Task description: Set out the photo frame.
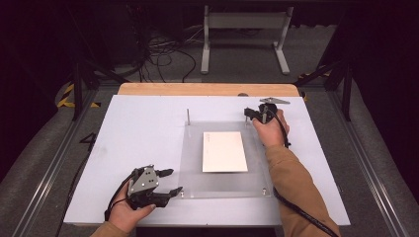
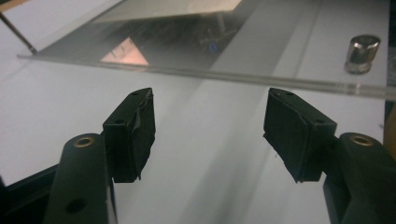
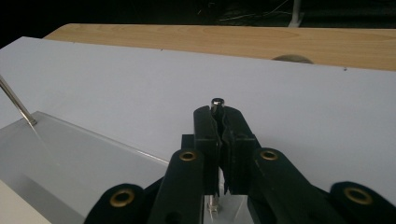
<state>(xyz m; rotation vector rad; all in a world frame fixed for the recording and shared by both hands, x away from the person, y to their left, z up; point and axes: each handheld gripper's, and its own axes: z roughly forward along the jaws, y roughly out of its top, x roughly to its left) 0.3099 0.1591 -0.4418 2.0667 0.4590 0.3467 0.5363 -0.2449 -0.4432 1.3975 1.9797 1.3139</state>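
A clear acrylic plate (image 1: 217, 185) lies on the white board with a white sheet of paper (image 1: 224, 151) on its middle. My right gripper (image 1: 246, 113) is at the plate's far right corner. In the right gripper view, my right gripper (image 3: 219, 116) is shut on an upright metal post (image 3: 216, 102) whose rounded top shows just above the pads. My left gripper (image 1: 176, 180) lies by the plate's near left corner. In the left gripper view, my left gripper (image 2: 210, 135) stands open and holds nothing, just short of the plate's edge (image 2: 233, 77).
A thin metal post (image 1: 188, 116) stands at the plate's far left corner. Small metal caps sit at the near corners, one (image 2: 362, 53) close to my left gripper, another (image 1: 265, 190) at the near right. A wooden strip (image 1: 207, 89) borders the board's far edge.
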